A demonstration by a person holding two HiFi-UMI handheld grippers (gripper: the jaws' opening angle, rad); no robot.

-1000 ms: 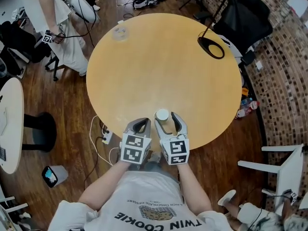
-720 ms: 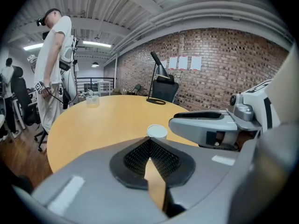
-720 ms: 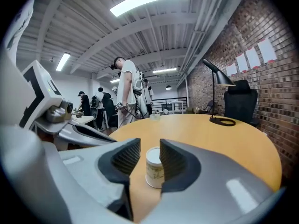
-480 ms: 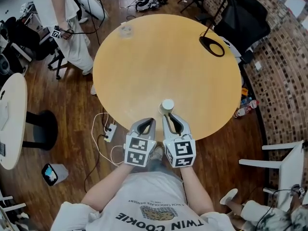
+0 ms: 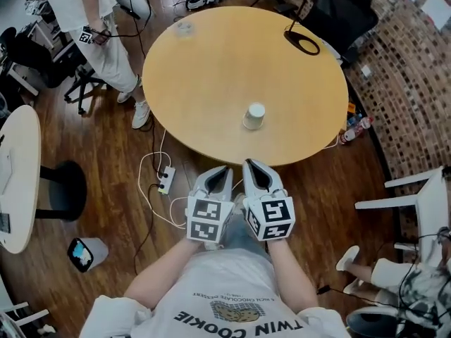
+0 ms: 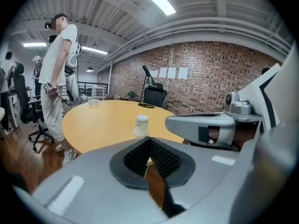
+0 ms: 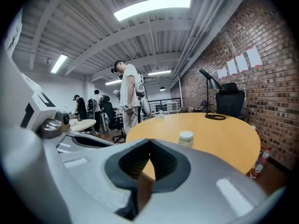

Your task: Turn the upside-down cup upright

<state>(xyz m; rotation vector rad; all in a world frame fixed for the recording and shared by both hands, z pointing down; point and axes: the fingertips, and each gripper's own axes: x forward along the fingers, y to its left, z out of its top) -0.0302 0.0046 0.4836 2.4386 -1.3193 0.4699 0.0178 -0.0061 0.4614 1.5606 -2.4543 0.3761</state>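
Dark wood floor (image 5: 106, 153) fills frame. Brick wall (image 5: 416, 76) along right edge. Round yellow counter (image 5: 211, 62) upper centre. Person (image 5: 88, 27) stands upper left. Left tool (image 5: 220, 169) and right tool (image 5: 251, 163) low centre, off counter edge, both clenched on nothing. Paper cup (image 5: 254, 116) on counter's lower right, wider end down, apart from tools.

Left tongs (image 5: 219, 173): lower centre of the head view, jaws pressed together, nothing between them.
Right tongs (image 5: 252, 167): just beside the left, jaws likewise together, empty.
Forearms (image 5: 161, 273): bare, converging upward from the bottom edge.
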